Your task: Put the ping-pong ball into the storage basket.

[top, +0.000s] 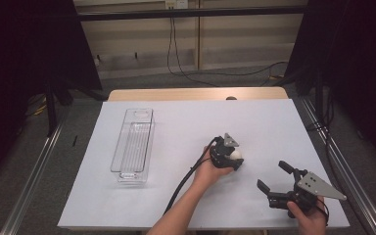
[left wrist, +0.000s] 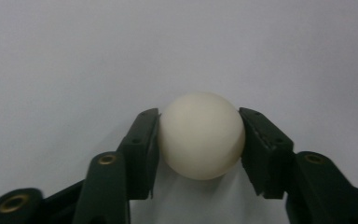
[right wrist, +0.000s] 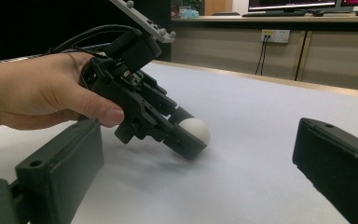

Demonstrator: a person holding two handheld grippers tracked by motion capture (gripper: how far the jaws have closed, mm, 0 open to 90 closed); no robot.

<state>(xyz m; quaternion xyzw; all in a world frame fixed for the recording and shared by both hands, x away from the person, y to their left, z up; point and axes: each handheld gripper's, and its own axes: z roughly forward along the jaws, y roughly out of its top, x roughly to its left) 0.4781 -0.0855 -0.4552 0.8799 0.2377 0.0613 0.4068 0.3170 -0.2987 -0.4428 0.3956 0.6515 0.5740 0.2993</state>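
A white ball [left wrist: 201, 135] is gripped between the two pads of the left gripper [top: 231, 159], right of the middle of the white sheet [top: 186, 122] that covers the table; in the left gripper view the pads are seen pressed against the ball's flanks at about its widest part, and in the right gripper view the ball appears to rest on the sheet or just above it, with the left gripper [right wrist: 186, 135] tilted steeply down onto it. The right gripper [top: 274, 181] is held nearer the person, well apart from the ball, its jaws spread wide with nothing between them. A clear plastic bin [top: 133, 144], long and narrow, lies well to the left on the sheet and is judged the likely place for the ball, though this cannot be confirmed. For the lift to go well, the squeeze should be kept steady, since a smooth round ball can be expected to pop out if the pads slide off its widest line. The ball should be raised straight up before any sideways travel, and the gripper kept tilted down so that the ball is not rolled forward out of the pads. The trailing cable [top: 186, 178] should be kept from dragging across the sheet.
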